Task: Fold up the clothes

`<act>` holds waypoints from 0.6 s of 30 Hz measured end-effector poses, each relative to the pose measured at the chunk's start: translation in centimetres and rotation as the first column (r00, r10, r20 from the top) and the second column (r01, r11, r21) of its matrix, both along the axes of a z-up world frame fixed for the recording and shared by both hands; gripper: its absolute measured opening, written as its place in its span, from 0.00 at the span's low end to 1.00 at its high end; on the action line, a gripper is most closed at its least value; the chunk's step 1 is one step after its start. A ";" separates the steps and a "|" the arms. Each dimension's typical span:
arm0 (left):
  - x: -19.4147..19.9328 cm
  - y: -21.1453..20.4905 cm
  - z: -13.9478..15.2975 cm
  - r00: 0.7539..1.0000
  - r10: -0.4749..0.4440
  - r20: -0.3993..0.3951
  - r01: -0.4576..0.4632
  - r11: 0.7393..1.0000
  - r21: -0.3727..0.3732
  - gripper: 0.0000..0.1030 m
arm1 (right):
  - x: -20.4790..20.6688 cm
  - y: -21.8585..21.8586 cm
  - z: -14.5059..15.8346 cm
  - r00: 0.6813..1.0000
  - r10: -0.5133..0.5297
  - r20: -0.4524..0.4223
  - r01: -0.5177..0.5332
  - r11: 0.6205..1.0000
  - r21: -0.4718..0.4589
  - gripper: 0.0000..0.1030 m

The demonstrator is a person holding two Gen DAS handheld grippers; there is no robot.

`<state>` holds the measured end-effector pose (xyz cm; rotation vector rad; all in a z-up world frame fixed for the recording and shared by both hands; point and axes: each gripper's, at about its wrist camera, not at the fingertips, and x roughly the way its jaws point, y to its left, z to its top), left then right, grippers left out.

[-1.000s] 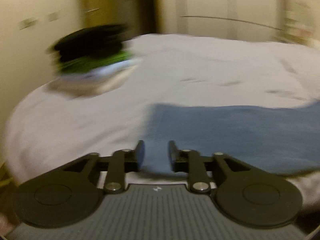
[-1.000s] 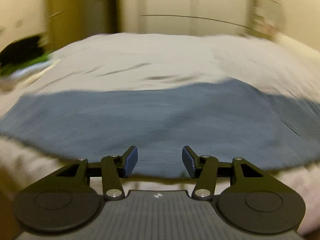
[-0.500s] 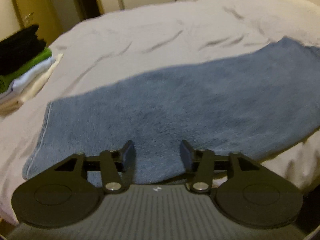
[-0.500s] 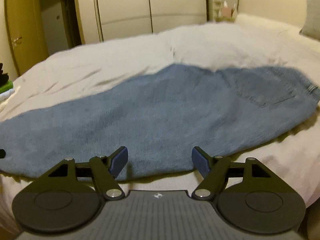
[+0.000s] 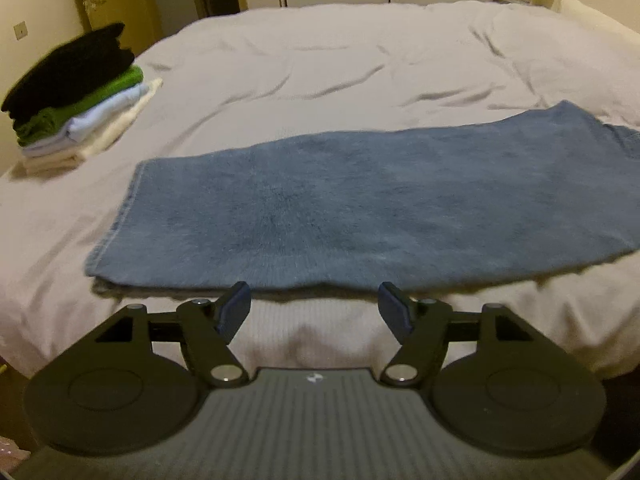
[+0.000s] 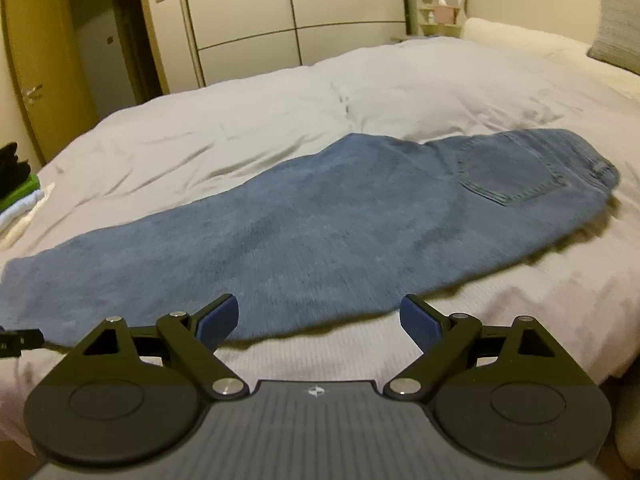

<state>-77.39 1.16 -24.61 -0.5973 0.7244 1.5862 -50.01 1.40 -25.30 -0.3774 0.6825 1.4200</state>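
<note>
A pair of blue jeans (image 5: 360, 208) lies flat across the bed, folded lengthwise, leg hems to the left and waist with a back pocket (image 6: 516, 176) to the right. My left gripper (image 5: 315, 307) hovers just short of the jeans' near edge, toward the hem end; its jaws are opening and nothing is between them. My right gripper (image 6: 320, 316) stands over the near edge around the jeans' middle, its jaws also opening wide and empty. The tip of the left gripper shows at the left border of the right wrist view.
A stack of folded clothes (image 5: 76, 96), black on top, then green, pale blue and cream, sits on the bed's far left corner. The light duvet (image 5: 340, 60) is rumpled behind the jeans. A wardrobe (image 6: 288, 16) and a yellow door (image 6: 40, 64) stand beyond the bed; pillows (image 6: 616, 24) are at the right.
Both grippers have opened wider and drawn back off the jeans toward the bed's near edge. The left view has swung right, bringing the hem end into full view.
</note>
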 end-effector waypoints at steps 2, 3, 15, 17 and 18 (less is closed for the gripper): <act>0.2 -1.4 1.6 1.000 -0.013 0.005 0.013 0.999 0.039 0.70 | 0.1 -1.4 0.7 1.000 -0.015 -0.017 0.015 1.000 0.004 0.87; 0.2 -2.1 2.3 1.000 -0.018 0.002 0.018 0.998 0.061 0.71 | 0.2 -2.1 1.1 0.999 -0.023 -0.026 0.023 1.000 0.006 0.87; -1.0 -6.7 6.0 0.999 -0.037 0.029 0.031 0.984 0.176 0.76 | -0.5 -6.8 4.8 0.999 -0.052 -0.015 0.053 0.995 0.086 0.89; -1.2 -6.6 6.0 0.999 -0.037 0.034 0.030 0.984 0.174 0.77 | -0.7 -7.0 5.0 0.999 -0.051 -0.008 0.052 0.994 0.092 0.99; -1.3 -6.6 6.0 0.999 -0.037 0.037 0.030 0.984 0.173 0.77 | -0.9 -7.1 5.2 0.999 -0.051 0.000 0.050 0.994 0.095 0.99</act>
